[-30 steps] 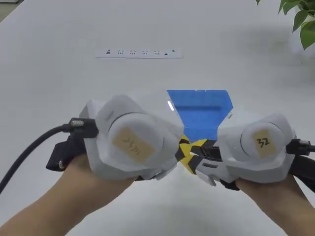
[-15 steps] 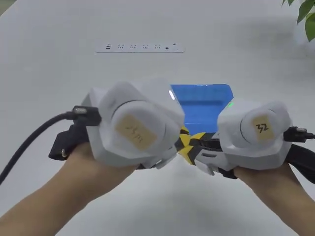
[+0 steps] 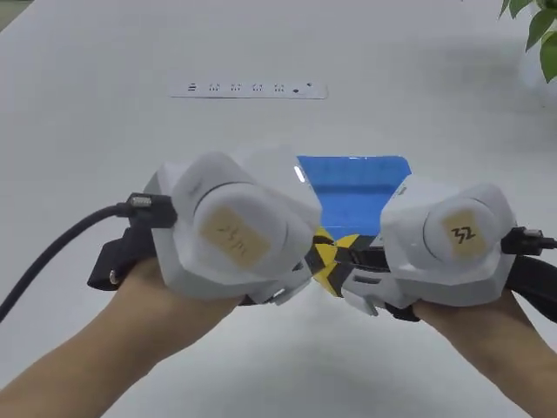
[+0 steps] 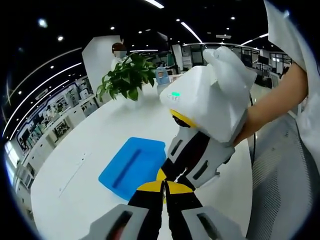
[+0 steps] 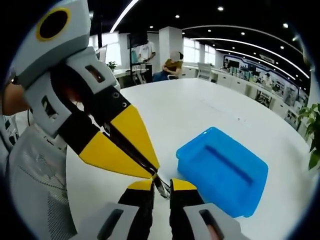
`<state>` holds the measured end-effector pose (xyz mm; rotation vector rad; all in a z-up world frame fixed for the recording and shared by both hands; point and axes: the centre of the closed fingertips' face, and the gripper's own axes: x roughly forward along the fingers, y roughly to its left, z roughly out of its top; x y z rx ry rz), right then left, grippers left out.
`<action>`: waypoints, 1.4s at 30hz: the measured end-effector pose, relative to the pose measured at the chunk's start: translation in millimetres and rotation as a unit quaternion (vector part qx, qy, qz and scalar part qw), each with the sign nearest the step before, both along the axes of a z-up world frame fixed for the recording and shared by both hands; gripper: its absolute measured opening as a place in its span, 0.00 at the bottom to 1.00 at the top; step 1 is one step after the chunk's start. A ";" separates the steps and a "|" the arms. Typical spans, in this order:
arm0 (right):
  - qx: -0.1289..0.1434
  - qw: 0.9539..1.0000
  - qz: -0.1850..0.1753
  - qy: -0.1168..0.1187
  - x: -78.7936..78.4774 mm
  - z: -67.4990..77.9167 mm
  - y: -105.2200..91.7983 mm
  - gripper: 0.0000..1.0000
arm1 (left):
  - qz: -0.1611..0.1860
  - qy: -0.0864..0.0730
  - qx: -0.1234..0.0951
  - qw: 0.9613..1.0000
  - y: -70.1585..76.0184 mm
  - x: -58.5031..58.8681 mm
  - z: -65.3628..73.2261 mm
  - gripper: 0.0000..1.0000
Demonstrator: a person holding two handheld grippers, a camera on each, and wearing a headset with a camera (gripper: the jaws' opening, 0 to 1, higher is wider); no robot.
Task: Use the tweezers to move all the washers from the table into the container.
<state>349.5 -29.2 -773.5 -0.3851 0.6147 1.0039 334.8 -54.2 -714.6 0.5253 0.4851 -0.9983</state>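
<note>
Okay, left gripper (image 4: pixel 164 186) is clamped on the tweezers (image 5: pixel 161 189). Their tip sits between the right gripper (image 5: pixel 161 182) jaws; can't tell if clamped. Likely thin, springy, slippery steel, so hold mid-shaft. Blue container (image 5: pixel 195 142) rests on the table (image 3: pixel 261 43) just beyond.

Left gripper (image 4: pixel 162 188) jaws pressed together, right gripper (image 5: pixel 161 188) jaws slightly apart, the two tip to tip.

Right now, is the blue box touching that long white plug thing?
Apart. In the head view, a stretch of bare table lies between the blue container and the power strip.
</note>
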 end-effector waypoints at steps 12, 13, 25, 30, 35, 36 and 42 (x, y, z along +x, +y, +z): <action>-0.017 0.999 0.009 -0.028 0.6 -0.2 0.3 0.03 | 0.097 0.027 -0.069 0.993 13.1 -1.7 4.6 0.22; -0.015 0.999 0.006 -0.028 1.4 -0.1 -0.1 0.03 | 0.107 0.030 -0.081 0.991 16.7 -4.3 5.1 0.29; 0.032 0.997 -0.058 0.028 8.4 4.7 -12.0 0.02 | 0.183 0.049 -0.086 0.978 52.9 -43.5 -12.6 0.63; 0.048 0.995 -0.075 0.034 12.8 16.6 -19.3 0.02 | 0.194 0.052 -0.089 0.976 51.5 -53.1 -14.7 0.62; 0.058 0.995 -0.076 0.018 20.2 40.6 -20.8 0.02 | 0.201 0.055 -0.089 0.974 49.6 -56.2 -15.3 0.65; 0.061 0.995 -0.076 0.013 22.1 45.7 -20.2 0.02 | 0.202 0.055 -0.089 0.974 49.6 -56.3 -15.4 0.65; 0.069 0.994 -0.074 -0.028 42.5 73.3 -14.4 0.02 | 0.211 0.058 -0.092 0.971 52.3 -55.4 -16.1 0.67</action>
